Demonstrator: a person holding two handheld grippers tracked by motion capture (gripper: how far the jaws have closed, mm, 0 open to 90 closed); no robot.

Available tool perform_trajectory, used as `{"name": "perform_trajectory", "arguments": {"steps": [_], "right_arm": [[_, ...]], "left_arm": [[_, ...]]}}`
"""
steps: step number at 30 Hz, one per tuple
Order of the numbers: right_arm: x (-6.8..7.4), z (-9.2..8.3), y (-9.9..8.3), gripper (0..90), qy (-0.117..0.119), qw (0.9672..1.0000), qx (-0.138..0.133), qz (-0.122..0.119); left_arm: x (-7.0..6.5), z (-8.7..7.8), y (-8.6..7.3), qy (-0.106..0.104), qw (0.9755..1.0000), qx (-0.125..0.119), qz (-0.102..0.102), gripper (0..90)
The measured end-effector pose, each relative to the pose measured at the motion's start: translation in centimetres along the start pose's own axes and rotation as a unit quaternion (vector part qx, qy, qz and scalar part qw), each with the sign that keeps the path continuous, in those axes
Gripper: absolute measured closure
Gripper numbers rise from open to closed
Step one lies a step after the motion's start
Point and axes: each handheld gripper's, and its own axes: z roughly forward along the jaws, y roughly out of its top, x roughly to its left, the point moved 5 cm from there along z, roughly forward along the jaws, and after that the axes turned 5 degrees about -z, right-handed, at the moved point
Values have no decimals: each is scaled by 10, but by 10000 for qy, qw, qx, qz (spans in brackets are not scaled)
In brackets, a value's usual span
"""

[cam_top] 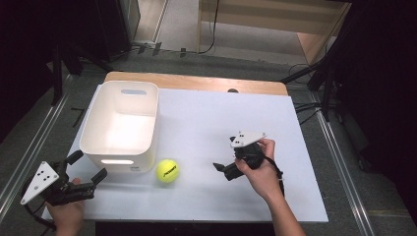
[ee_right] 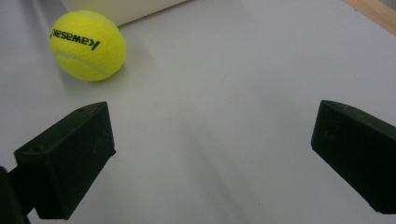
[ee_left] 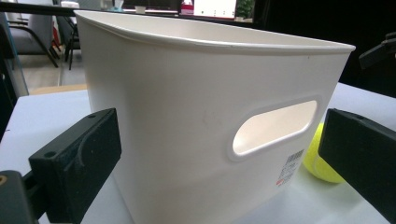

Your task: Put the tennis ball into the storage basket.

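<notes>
A yellow tennis ball point(cam_top: 167, 170) lies on the white table top point(cam_top: 236, 113), just off the near right corner of a white plastic bin point(cam_top: 120, 125). My left gripper point(cam_top: 88, 166) hovers open at the table's near left corner, jaws pointing at the bin's near wall. The left gripper view has the bin point(ee_left: 187, 93) with its handle slot close ahead between the spread jaws of the left gripper point(ee_left: 219, 154), and the ball point(ee_left: 320, 161) peeking out at the right. My right gripper point(cam_top: 223, 160) is open to the ball's right, aimed at it. Its own view puts the ball point(ee_right: 87, 45) at the upper left, beyond the right gripper point(ee_right: 215, 140).
The bin is upright and looks empty inside. A wooden strip point(cam_top: 196, 81) runs along the table's far edge. Bare white surface point(ee_right: 233, 70) lies ahead of the right gripper. Dark stands and cables point(cam_top: 314, 78) surround the table on the floor.
</notes>
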Motion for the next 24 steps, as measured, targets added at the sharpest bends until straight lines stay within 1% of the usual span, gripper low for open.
{"name": "perform_trajectory", "arguments": {"steps": [4, 7, 13, 18, 19, 24], "right_arm": [[2, 2, 3, 0, 42, 10000, 19, -28], [6, 7, 8, 0, 124, 9998, 64, -129], [11, 15, 14, 0, 227, 9994, 119, -220], [15, 20, 18, 0, 240, 9991, 172, -309], [16, 23, 20, 0, 274, 9989, 178, -340], [21, 29, 25, 0, 343, 9985, 225, -367]], "left_arm": [[0, 0, 0, -1, 10000, 2, -5, 0], [0, 0, 0, -2, 10000, 1, -3, 0], [0, 0, 0, -4, 10000, -6, -4, 0], [0, 0, 0, -11, 10000, 1, -1, 0], [0, 0, 0, -11, 10000, 0, -1, 0], [0, 0, 0, -12, 10000, 0, -1, 0]]}}
